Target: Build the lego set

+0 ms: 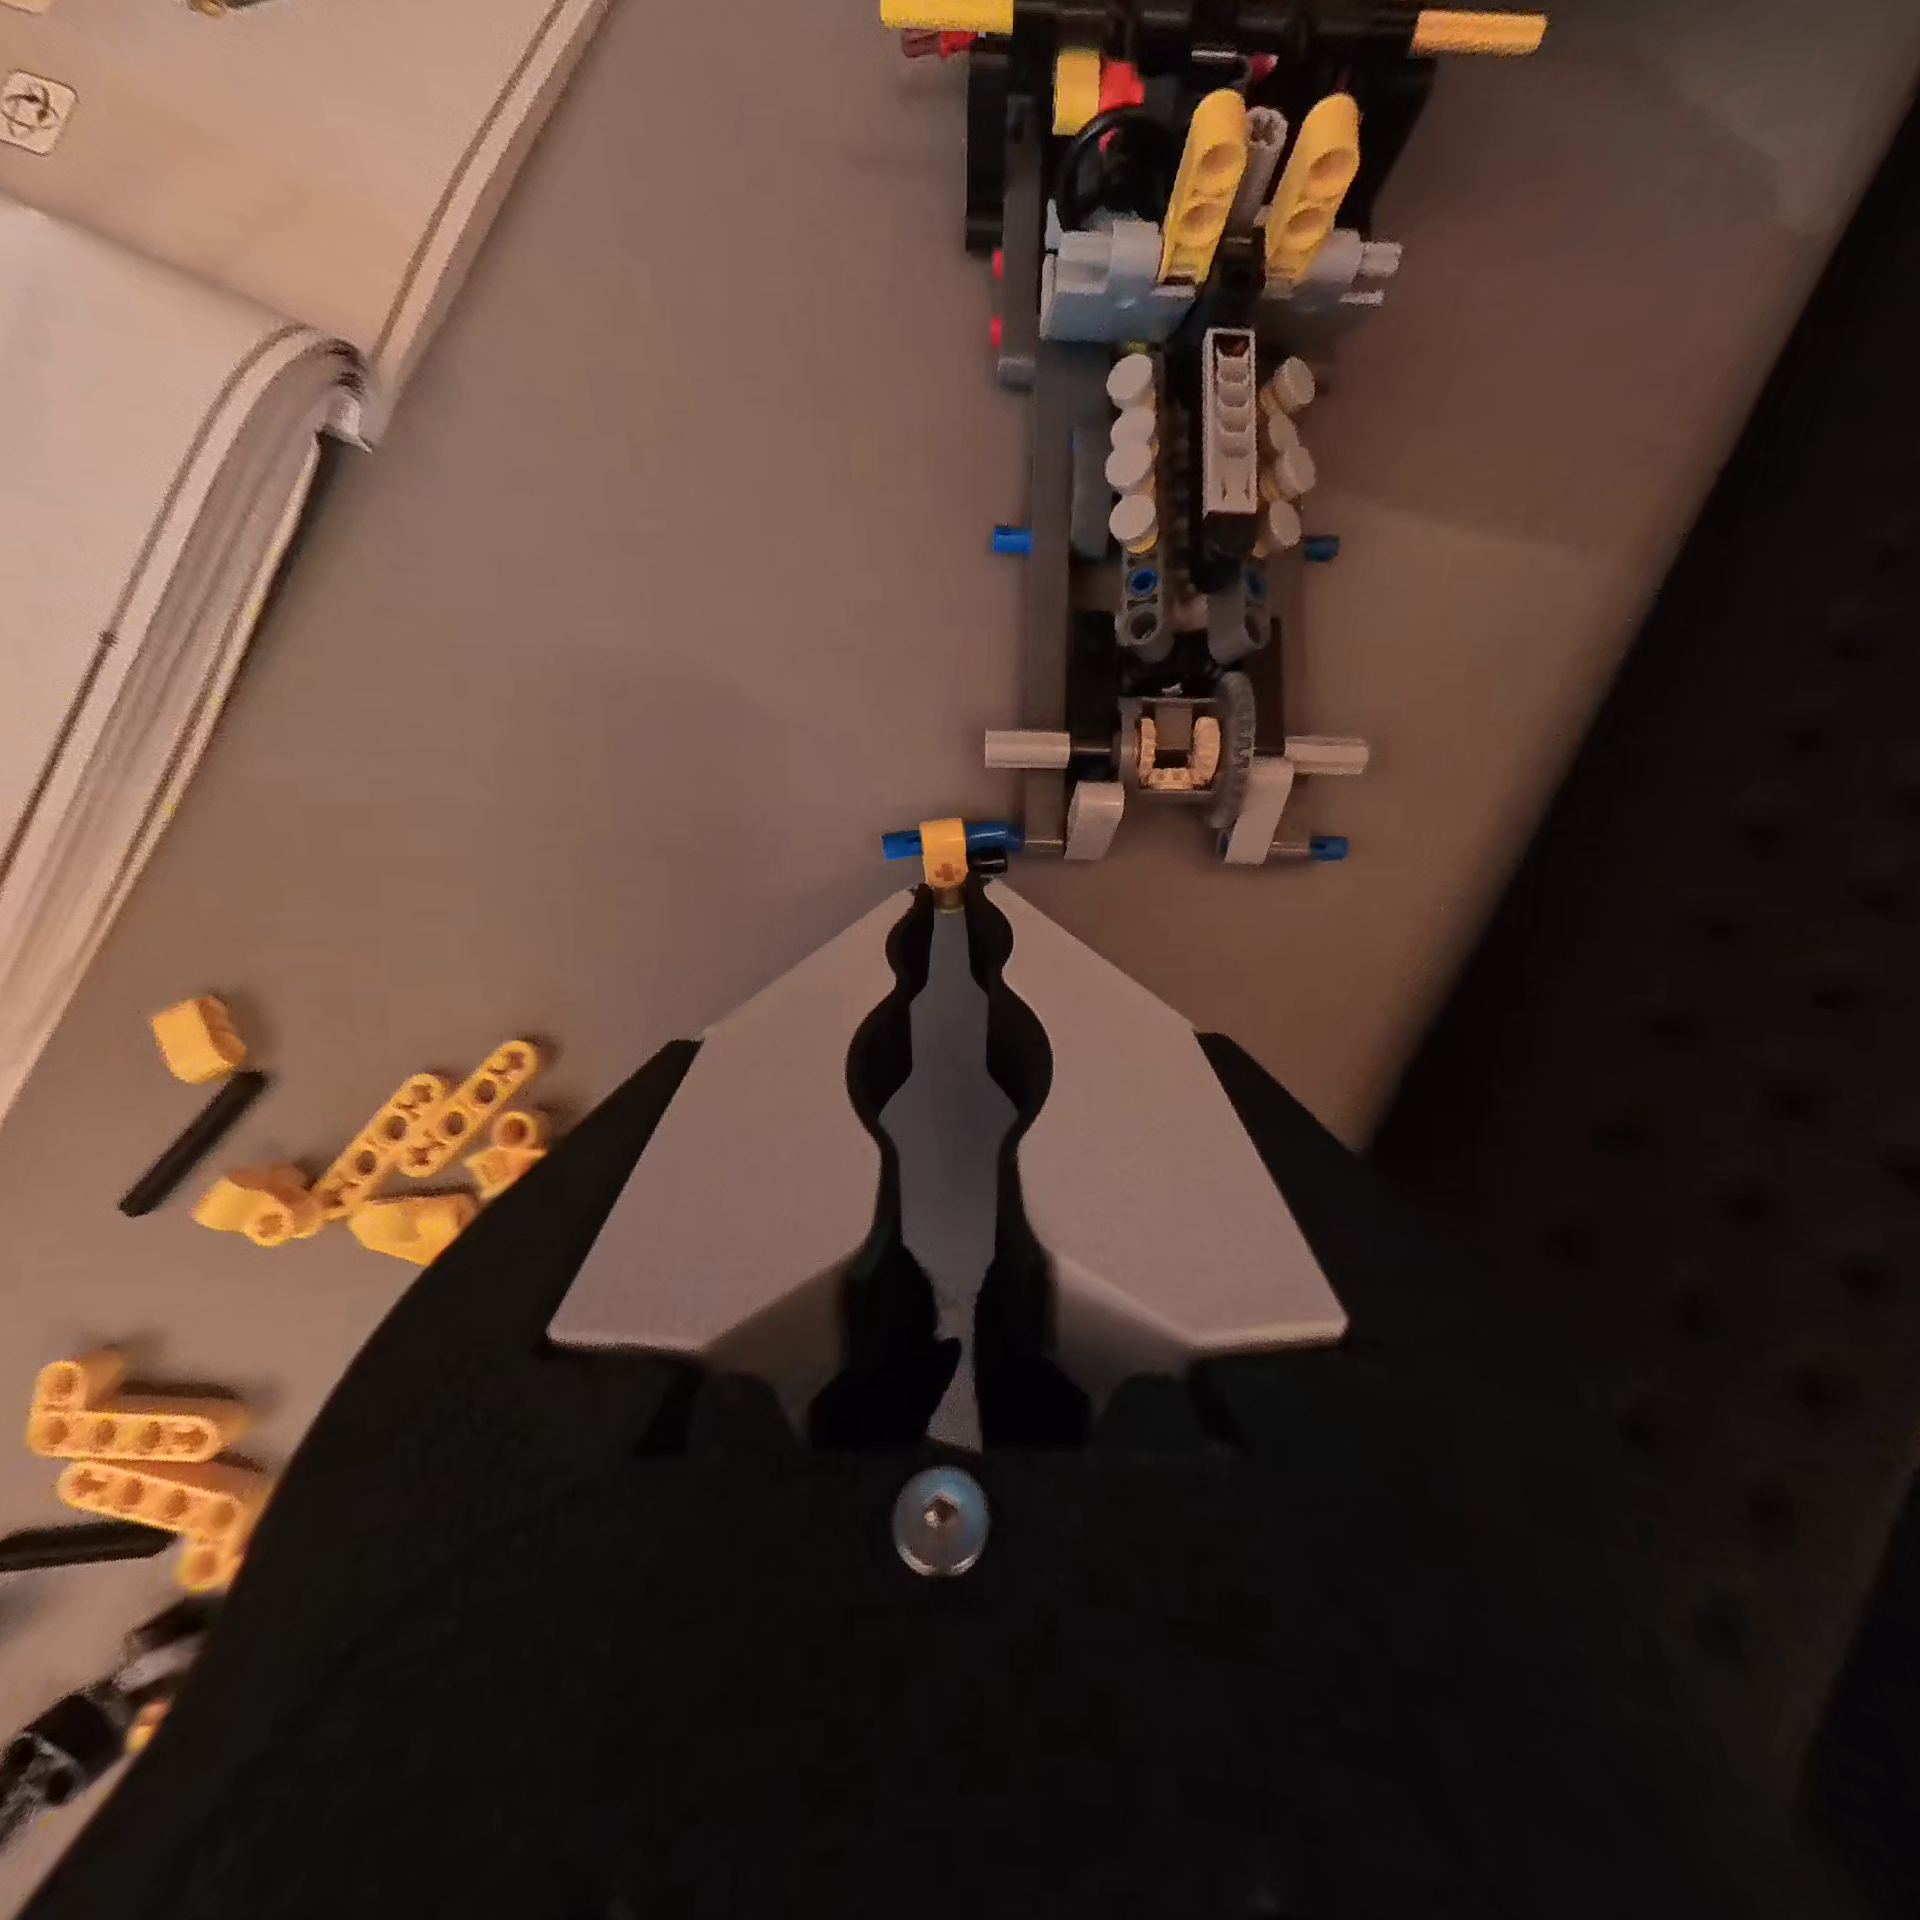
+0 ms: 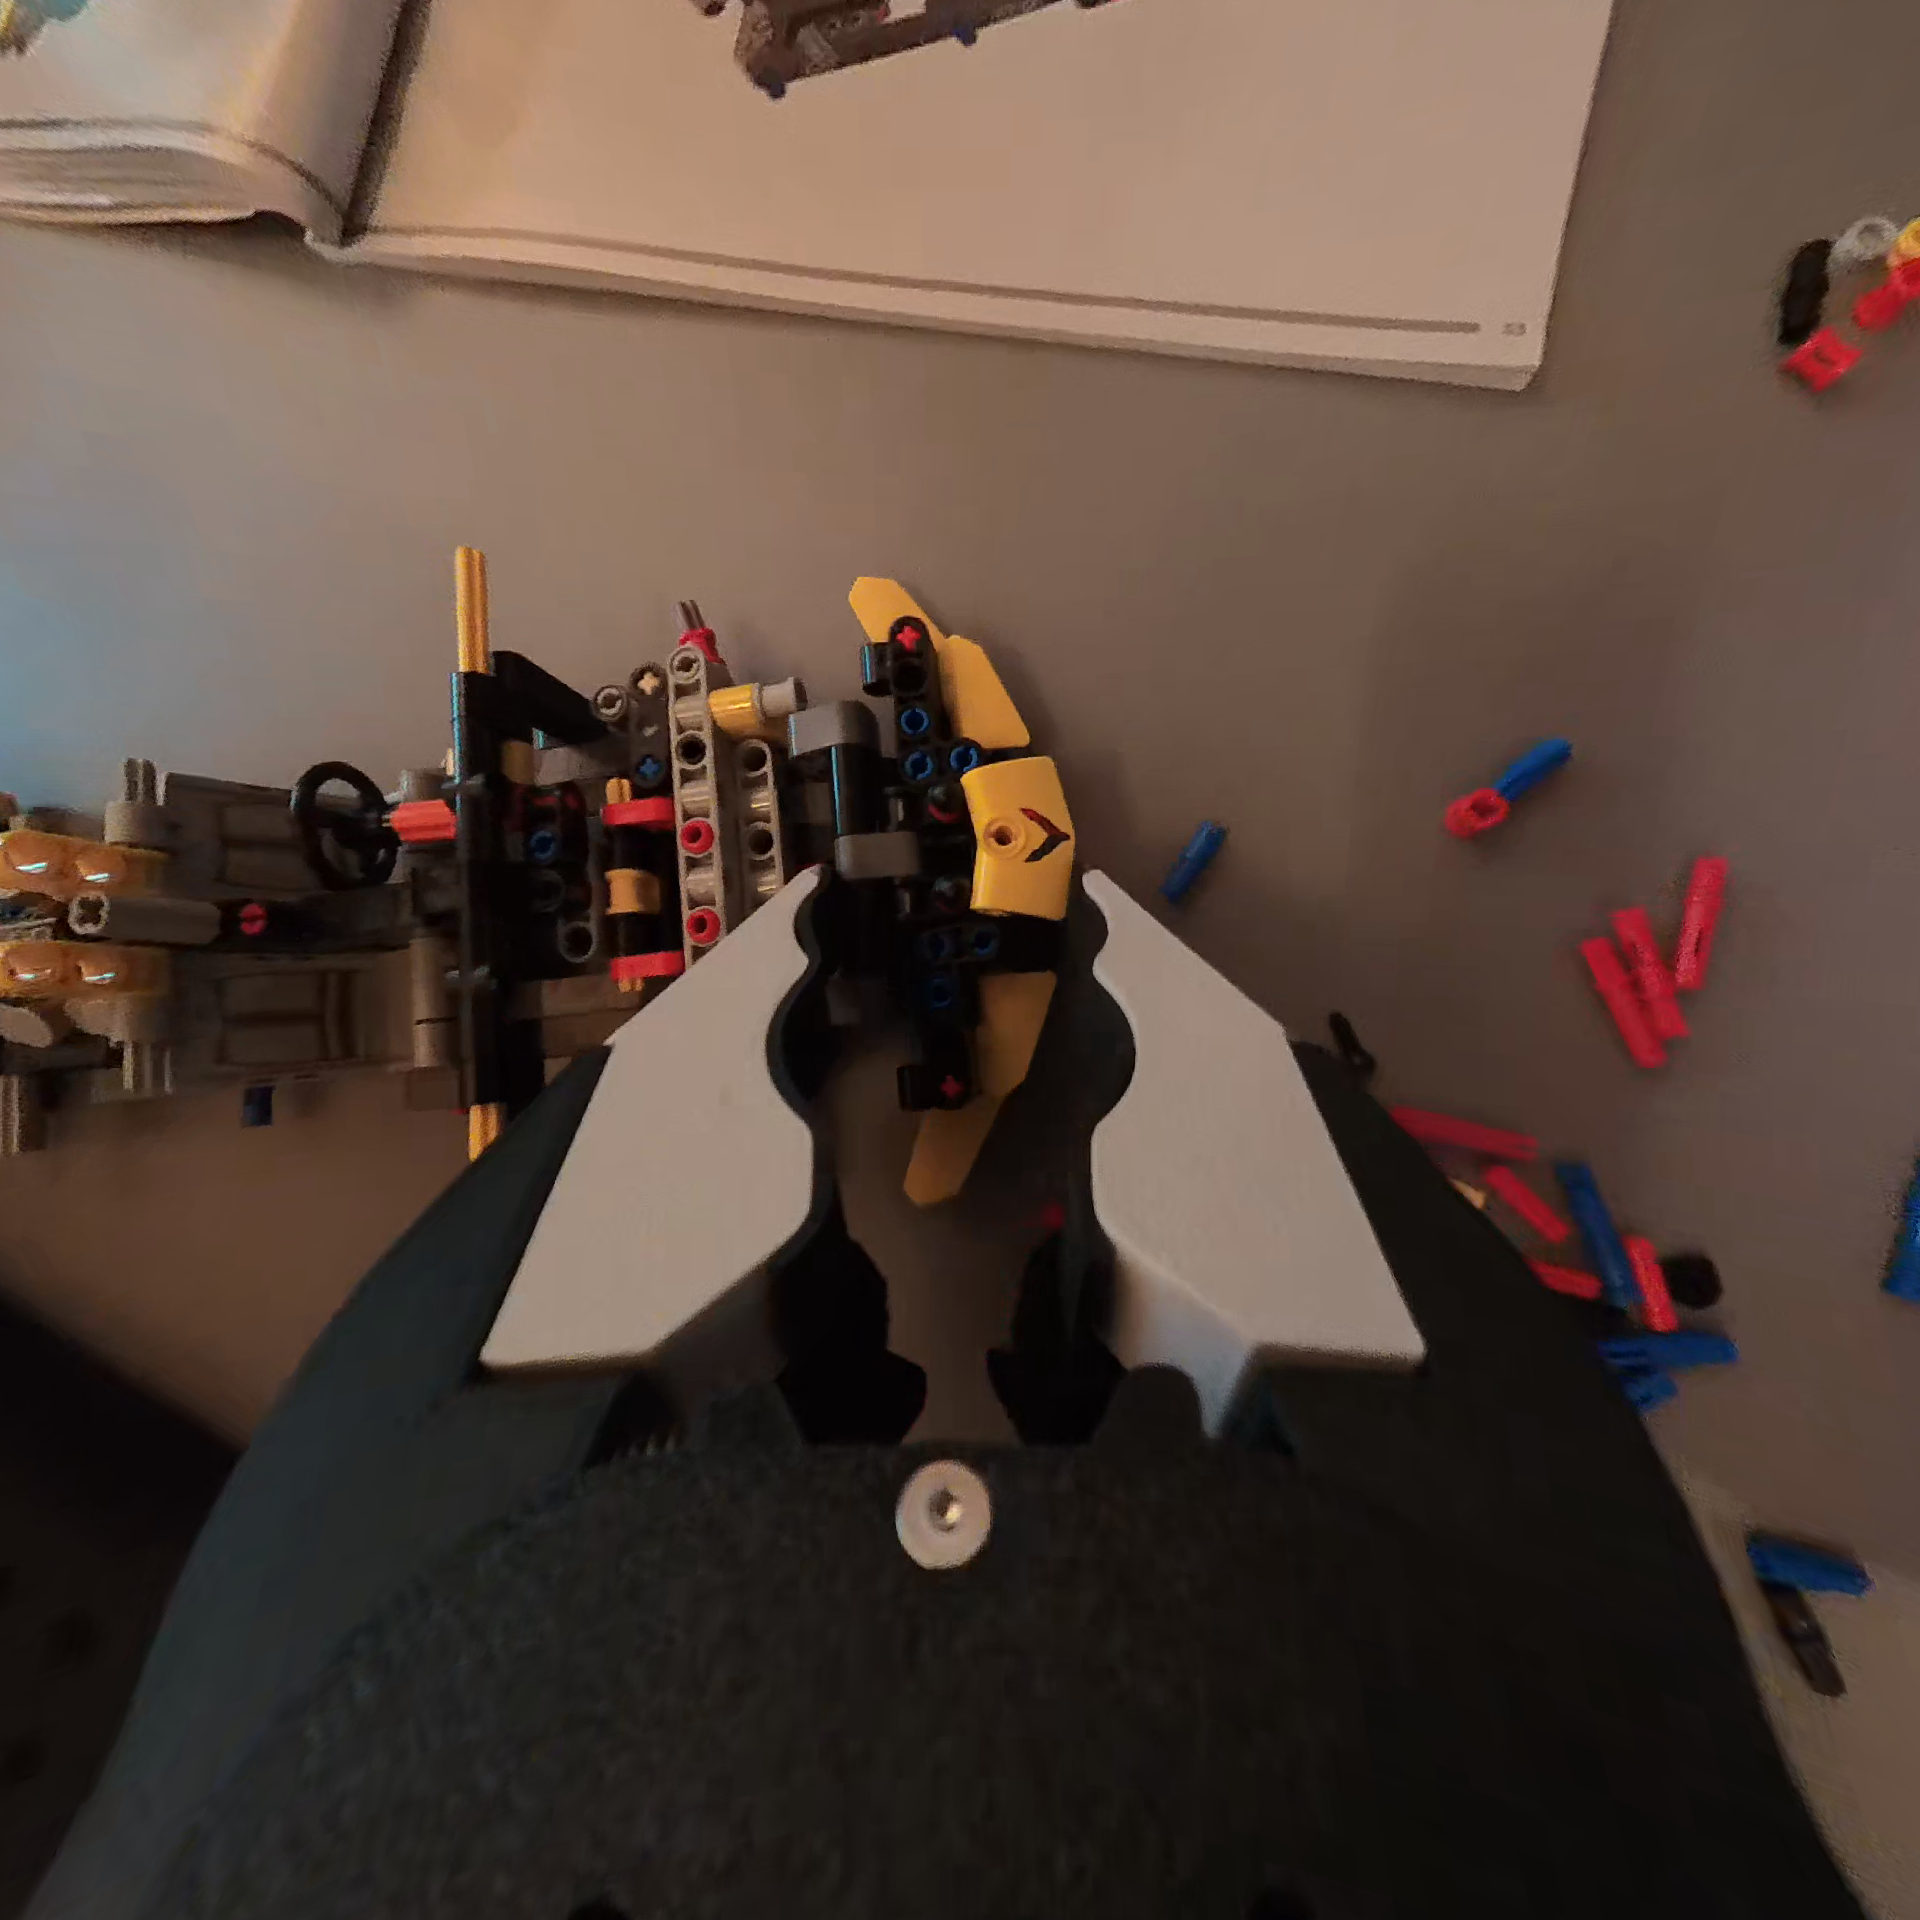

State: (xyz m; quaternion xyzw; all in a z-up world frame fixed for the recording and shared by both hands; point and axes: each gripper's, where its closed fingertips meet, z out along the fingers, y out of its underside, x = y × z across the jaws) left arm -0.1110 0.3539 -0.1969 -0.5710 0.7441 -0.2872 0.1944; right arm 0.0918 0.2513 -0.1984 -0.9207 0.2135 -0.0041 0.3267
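Left gripper point(image 1: 948, 902) pinches yellow connector point(image 1: 943, 854) beside chassis point(image 1: 1164, 540).

One half-built toy car point(image 1: 1174, 436) lay on the counter point(image 1: 644, 644). Beside the car lay one open instruction book point(image 2: 935, 208), two black rods point(image 1: 192, 1143) and roughly ten loose yellow pieces point(image 1: 395, 1153).

Right tool point(image 2: 951, 894) spread wide around yellow-black front end point(image 2: 961, 831) of lego chassis point(image 2: 582, 842).

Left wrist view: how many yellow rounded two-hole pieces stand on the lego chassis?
2 yellow pieces, side by side at the far end of the chassis: one left of the grey bar, one right of it. None seems hidden.
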